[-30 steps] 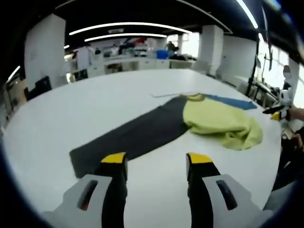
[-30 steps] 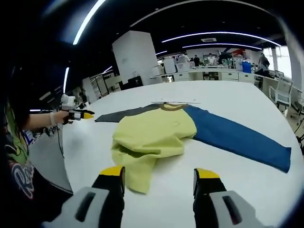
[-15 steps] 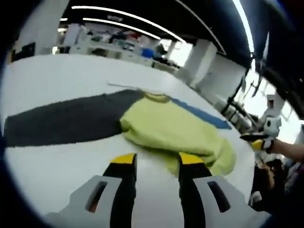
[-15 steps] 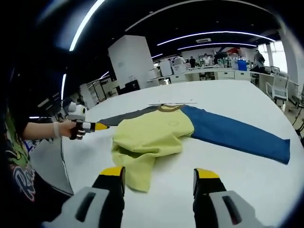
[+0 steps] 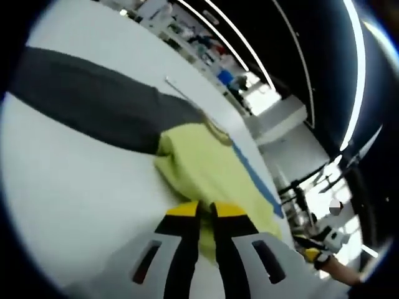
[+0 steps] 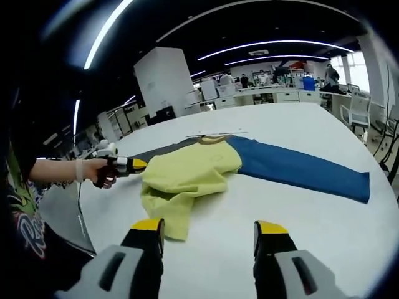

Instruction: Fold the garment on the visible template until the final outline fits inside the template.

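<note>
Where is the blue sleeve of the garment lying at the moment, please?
In the right gripper view the blue sleeve lies flat on the white table, stretching right from the bunched yellow body, beyond the right gripper.

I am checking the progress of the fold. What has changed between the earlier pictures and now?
The left tongs moved in from beside the table to the yellow body of the garment, and their jaws narrowed until almost shut at its edge; whether they pinch cloth I cannot tell. The right tongs stayed open and hovering, touching nothing. The grey sleeve and blue sleeve lie spread on the white table as before.
</note>
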Tool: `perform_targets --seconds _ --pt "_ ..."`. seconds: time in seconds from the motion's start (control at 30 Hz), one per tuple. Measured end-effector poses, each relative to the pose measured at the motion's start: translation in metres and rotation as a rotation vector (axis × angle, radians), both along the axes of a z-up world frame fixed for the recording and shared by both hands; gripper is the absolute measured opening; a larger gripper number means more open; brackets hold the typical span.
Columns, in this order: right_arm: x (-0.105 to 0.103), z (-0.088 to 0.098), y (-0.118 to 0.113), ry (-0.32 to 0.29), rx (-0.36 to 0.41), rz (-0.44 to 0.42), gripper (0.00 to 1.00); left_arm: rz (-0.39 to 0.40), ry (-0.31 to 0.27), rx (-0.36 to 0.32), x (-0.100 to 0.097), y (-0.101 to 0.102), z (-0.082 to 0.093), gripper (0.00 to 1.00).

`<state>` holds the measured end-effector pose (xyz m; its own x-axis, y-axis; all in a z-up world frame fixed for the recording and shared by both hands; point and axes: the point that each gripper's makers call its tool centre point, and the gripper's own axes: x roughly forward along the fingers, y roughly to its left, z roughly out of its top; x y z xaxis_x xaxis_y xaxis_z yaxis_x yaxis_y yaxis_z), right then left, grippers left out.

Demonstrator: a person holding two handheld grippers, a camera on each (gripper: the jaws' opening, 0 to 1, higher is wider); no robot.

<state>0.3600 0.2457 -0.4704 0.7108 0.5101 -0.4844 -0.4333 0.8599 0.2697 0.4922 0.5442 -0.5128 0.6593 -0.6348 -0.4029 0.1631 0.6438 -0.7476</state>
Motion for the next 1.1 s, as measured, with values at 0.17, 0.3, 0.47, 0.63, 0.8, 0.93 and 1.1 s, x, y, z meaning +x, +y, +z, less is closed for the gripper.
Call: perform_targets --seconds 0.17,0.3,0.47,0.63,0.8,0.93,1.1 --pt "0.001 -0.001 0.001 0.001 0.004 -0.002 0.57 0.011 0.04 -0.05 0.0 -0.003 0.002 0.0" --pt "0.003 -0.002 0.002 -0.002 0.008 0.0 0.57 0.015 0.04 -0.087 0.001 -0.004 0.012 0.0" --pt "0.004 -0.002 0.003 -0.005 0.011 0.002 0.57 -0.016 0.016 -0.095 0.012 -0.011 0.033 0.0" --pt "0.005 -0.001 0.002 -0.008 0.017 0.0 0.57 -0.059 0.018 -0.081 0.026 -0.022 0.043 0.0" --pt "0.003 -0.003 -0.001 -0.003 0.015 -0.007 0.57 -0.106 0.0 -0.045 0.038 -0.036 0.057 0.0" --pt "0.0 -0.004 -0.006 0.0 0.021 -0.021 0.57 -0.139 -0.016 -0.026 0.052 -0.045 0.065 0.0" --pt "-0.003 -0.005 -0.008 0.005 0.018 -0.03 0.57 -0.146 -0.033 -0.012 0.069 -0.052 0.07 0.0"
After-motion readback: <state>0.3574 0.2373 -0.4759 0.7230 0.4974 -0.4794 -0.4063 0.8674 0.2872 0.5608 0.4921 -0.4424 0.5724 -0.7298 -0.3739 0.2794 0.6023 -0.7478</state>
